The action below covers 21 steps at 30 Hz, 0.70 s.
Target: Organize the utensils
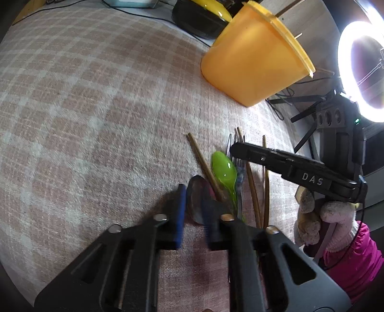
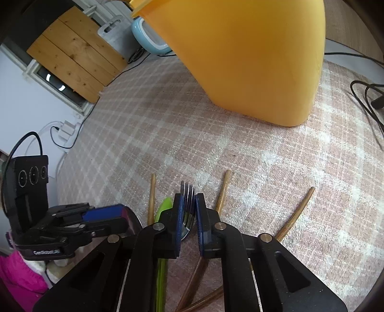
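On the plaid cloth [image 1: 96,108] lie a metal spoon [image 1: 195,194], a green plastic spoon [image 1: 224,170], a metal fork [image 2: 187,192] and several wooden chopsticks [image 1: 201,158]. My left gripper [image 1: 194,199] is shut on the metal spoon's bowl, which sits between its blue pads. My right gripper [image 2: 188,195] is shut on the fork, whose tines stick out past the pads. In the left wrist view the right gripper [image 1: 236,148] sits over the fork. An orange container [image 1: 252,60] stands beyond the pile, with sticks poking out of its top.
A lit ring light [image 1: 343,72] on a tripod stands at the right, with cables [image 2: 364,96] on the cloth near it. A black and yellow object [image 1: 199,16] lies behind the container. A gloved hand [image 1: 312,216] in a pink sleeve holds the right gripper.
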Tool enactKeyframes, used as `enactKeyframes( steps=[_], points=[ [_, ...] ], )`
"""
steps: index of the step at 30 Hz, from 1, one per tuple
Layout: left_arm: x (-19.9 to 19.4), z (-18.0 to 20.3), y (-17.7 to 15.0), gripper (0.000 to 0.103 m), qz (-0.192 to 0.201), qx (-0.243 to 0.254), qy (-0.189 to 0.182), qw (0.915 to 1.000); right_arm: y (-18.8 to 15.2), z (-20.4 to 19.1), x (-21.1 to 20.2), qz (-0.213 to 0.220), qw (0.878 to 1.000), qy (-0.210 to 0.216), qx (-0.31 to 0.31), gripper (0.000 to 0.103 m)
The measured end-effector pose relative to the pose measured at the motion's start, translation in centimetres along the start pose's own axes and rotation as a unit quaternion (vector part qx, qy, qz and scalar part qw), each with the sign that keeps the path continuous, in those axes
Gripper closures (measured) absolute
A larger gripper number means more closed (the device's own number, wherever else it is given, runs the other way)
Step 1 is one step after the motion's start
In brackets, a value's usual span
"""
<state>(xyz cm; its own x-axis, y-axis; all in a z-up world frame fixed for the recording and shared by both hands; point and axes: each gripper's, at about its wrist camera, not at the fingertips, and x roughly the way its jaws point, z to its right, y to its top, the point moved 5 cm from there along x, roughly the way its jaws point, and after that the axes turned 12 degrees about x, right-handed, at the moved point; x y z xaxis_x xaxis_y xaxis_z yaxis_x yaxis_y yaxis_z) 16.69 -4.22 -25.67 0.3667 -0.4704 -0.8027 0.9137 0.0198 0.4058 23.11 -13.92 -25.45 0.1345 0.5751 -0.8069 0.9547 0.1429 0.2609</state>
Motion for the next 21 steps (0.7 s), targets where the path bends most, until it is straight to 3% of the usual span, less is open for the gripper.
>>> enactKeyframes(
  steps=[15, 21],
  points=[
    [0.5, 1.0, 0.3, 0.099, 0.007, 0.009, 0.035, 0.9993, -0.1, -1.4, 0.2, 0.01, 0.999, -0.038, -0.032, 0.099],
    [0.4, 2.3, 1.3, 0.099, 0.016, 0.022, 0.029, 0.9992, -0.3, -1.6, 0.3, 0.014, 0.998, -0.044, -0.036, 0.1]
  ],
)
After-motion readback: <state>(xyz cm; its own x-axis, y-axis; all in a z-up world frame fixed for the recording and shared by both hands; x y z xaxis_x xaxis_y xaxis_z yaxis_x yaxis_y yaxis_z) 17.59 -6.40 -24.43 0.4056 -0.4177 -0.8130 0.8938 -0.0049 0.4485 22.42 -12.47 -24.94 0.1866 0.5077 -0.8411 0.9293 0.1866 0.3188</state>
